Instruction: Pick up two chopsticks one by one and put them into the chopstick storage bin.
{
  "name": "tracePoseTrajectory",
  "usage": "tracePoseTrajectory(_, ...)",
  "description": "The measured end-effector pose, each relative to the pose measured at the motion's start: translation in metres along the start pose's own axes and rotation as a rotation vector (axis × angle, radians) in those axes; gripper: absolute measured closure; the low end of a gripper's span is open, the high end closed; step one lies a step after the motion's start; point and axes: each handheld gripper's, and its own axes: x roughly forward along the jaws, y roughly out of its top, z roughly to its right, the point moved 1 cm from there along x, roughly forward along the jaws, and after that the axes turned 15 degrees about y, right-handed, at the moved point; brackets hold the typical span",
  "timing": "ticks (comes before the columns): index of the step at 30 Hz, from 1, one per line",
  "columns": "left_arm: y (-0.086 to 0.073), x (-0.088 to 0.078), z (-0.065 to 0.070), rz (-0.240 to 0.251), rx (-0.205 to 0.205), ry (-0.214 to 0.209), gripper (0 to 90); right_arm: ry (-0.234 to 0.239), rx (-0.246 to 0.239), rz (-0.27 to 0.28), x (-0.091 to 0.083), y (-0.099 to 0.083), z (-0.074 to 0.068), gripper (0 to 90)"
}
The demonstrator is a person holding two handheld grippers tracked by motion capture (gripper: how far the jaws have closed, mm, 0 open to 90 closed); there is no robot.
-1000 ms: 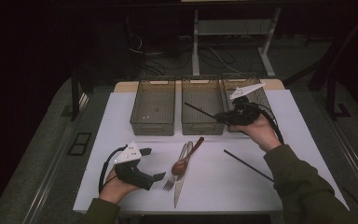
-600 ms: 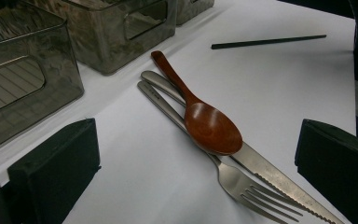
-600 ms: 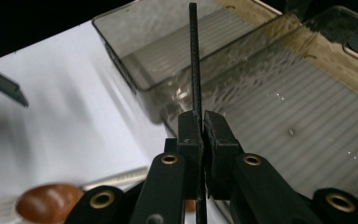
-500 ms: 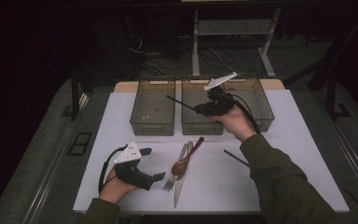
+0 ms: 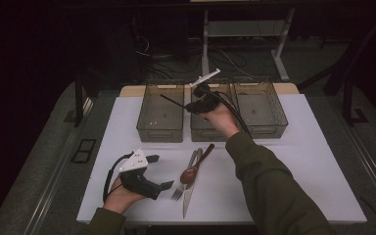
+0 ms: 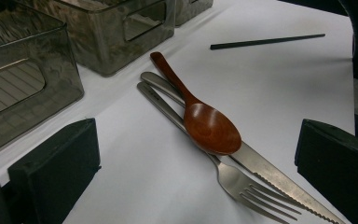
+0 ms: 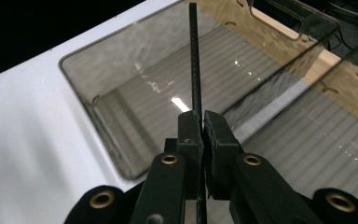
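**Chopstick held above the bins**

Left tongs [image 5: 162, 172] rest wide open on the table [image 5: 313, 166], beside a spoon [image 6: 205, 123], fork [image 6: 242, 186] and knife [image 6: 279, 179]. Right tongs [image 7: 201, 122] pinch a black chopstick [image 7: 194, 56], seemingly over the left bin [image 5: 160, 111].

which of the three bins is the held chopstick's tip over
The leftmost bin. The chopstick clamped in the right hand-held gripper reaches over it; the middle bin and right bin lie behind the tip.
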Motion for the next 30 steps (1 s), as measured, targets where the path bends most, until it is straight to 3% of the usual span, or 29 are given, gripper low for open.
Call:
tracePoseTrajectory(13, 0.001, 0.000, 0.001, 0.004, 0.008, -0.014, 0.0, -0.052, 0.031, -0.037, 0.042, 0.025, 0.006, 85.0)
tracePoseTrajectory(25, 0.001, 0.000, 0.001, 0.008, 0.004, -0.024, 0.0, -0.075, 0.080, -0.082, 0.081, 0.035, 0.012, 84.8)
tracePoseTrajectory(30, 0.001, 0.000, 0.000, 0.009, 0.003, -0.026, 0.0, -0.074, 0.089, -0.073, 0.086, 0.037, 0.013, 84.0)
